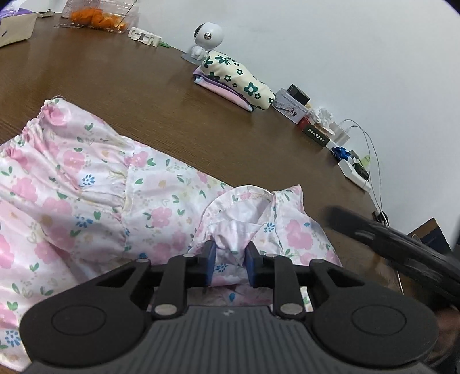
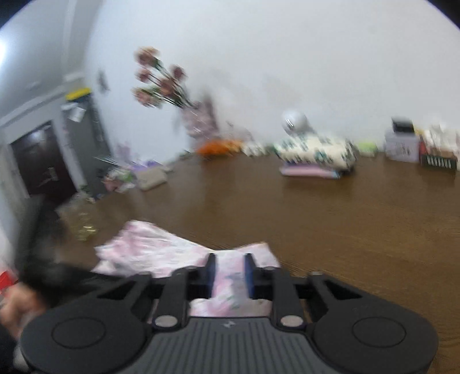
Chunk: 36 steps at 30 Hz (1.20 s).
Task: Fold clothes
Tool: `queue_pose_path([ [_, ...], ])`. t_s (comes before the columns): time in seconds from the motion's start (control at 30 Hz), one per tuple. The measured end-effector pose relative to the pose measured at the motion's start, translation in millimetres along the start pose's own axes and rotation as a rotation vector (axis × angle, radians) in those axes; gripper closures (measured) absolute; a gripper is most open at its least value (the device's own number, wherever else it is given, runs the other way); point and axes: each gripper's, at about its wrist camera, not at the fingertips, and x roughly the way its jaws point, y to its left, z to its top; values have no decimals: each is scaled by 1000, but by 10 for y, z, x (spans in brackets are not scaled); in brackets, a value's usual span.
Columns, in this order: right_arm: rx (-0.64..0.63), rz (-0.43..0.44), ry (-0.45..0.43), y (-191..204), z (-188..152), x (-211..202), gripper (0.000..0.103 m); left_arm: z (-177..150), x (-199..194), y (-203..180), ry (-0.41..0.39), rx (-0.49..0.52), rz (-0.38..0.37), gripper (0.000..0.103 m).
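A pink floral garment [image 1: 86, 178] lies spread on the brown table [image 1: 143, 86], with its gathered waistband at the left. My left gripper [image 1: 230, 253] is shut on a bunched-up fold of it near the turned-over hem. In the blurred right wrist view, the same garment [image 2: 149, 247] lies under my right gripper [image 2: 230, 267]. Its blue pads stand apart, and flat cloth shows in the gap without looking pinched. The blurred black body of the other tool [image 1: 402, 247] crosses the lower right of the left wrist view.
A folded stack with a green-flowered cloth on top [image 1: 238, 77] sits by the wall beside a small white camera [image 1: 208, 34]. Boxes [image 1: 290, 103], a power strip with cables [image 1: 355, 172] and a tub of orange things [image 1: 100, 17] line the far edge. A flower vase [image 2: 198, 120] stands at the back.
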Motion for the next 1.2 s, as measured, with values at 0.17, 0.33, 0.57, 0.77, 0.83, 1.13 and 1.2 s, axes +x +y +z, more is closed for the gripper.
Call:
queue_pose_path([
  [0.17, -111, -120, 136, 269, -261, 375, 99, -151, -85, -36, 0, 52, -13, 80],
  [0.33, -170, -268, 147, 433, -537, 3, 99, -346, 76, -453, 50, 179, -73, 80],
  [0.57, -50, -381, 203, 366, -814, -753, 93, -494, 125, -856, 116, 291, -205, 74],
  [0.77, -7, -249, -17, 189, -681, -1507, 76, -371, -585, -675, -13, 308, -226, 51],
  [0.83, -56, -226, -1, 118, -623, -1402, 72, -465, -711, -686, 23, 339, -214, 44],
  [1.13, -191, -183, 198, 25, -656, -531, 72, -992, -335, -943, 170, 302, -102, 46],
  [1.2, -159, -198, 200, -10, -698, -537, 71, -932, -275, -877, 163, 263, -96, 52],
])
